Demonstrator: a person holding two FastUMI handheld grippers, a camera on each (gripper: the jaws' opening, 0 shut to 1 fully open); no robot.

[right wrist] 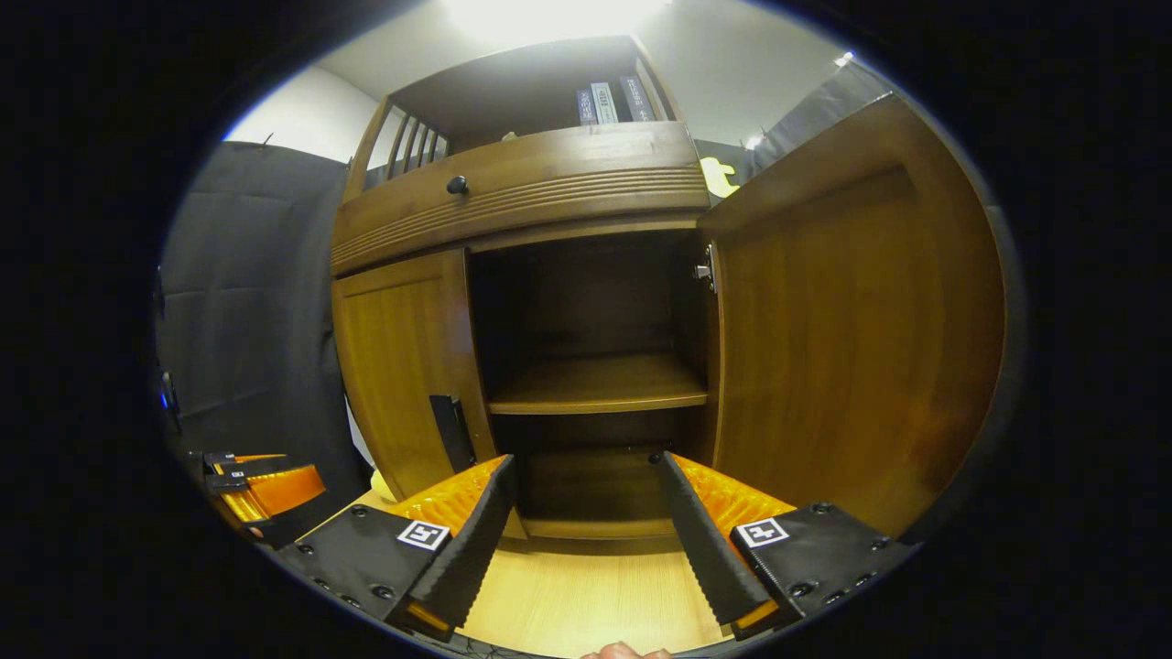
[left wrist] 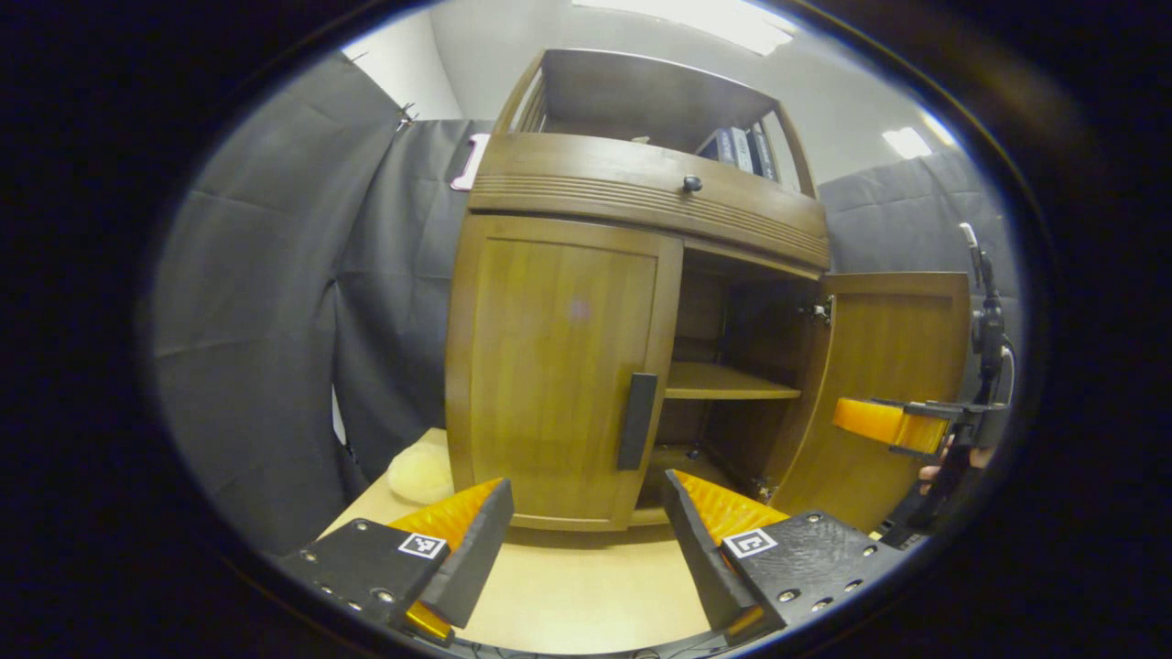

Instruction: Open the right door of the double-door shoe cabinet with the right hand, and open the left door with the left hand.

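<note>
Right door stands open, so I square my left gripper, jaws wide, on the left door's handle; right gripper idles wide, empty.

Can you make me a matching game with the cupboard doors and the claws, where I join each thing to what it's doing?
Things:
1. right door
2. left door
3. left claw
4. books

States:
A. closed, with a dark handle on it
B. standing in the top open shelf
C. swung wide open
D. open, in front of the closed door, touching nothing

Pairs: 1-C, 2-A, 3-D, 4-B
</note>
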